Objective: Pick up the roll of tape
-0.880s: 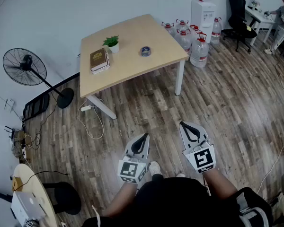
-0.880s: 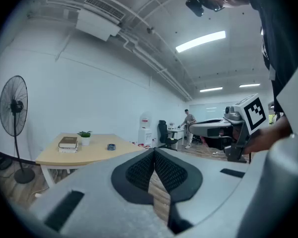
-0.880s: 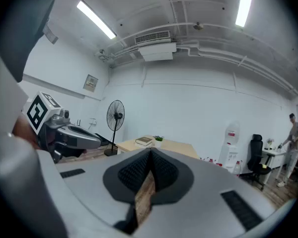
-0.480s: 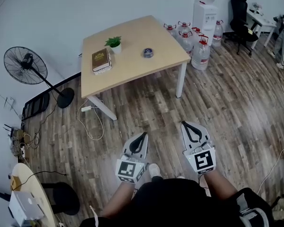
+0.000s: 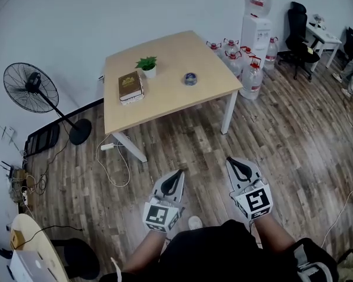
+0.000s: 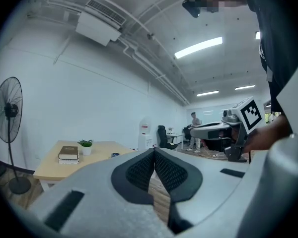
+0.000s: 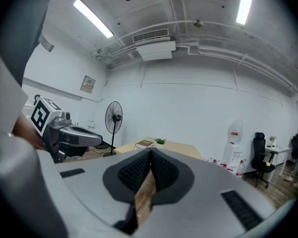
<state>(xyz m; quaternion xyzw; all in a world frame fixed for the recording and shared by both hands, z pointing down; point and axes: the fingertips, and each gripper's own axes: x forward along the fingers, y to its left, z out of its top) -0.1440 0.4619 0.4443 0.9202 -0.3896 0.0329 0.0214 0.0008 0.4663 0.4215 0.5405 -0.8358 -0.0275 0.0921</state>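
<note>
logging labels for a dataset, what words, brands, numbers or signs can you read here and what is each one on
No text is readable in any view.
book: gold mark on the cover, too small to read.
water dispenser: red label on its bottle, blurred.
wall plaque: print too small.
roll of tape: no print can be made out.
marker cube: black-and-white square pattern, no words.

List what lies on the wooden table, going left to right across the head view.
book → potted plant → roll of tape
</note>
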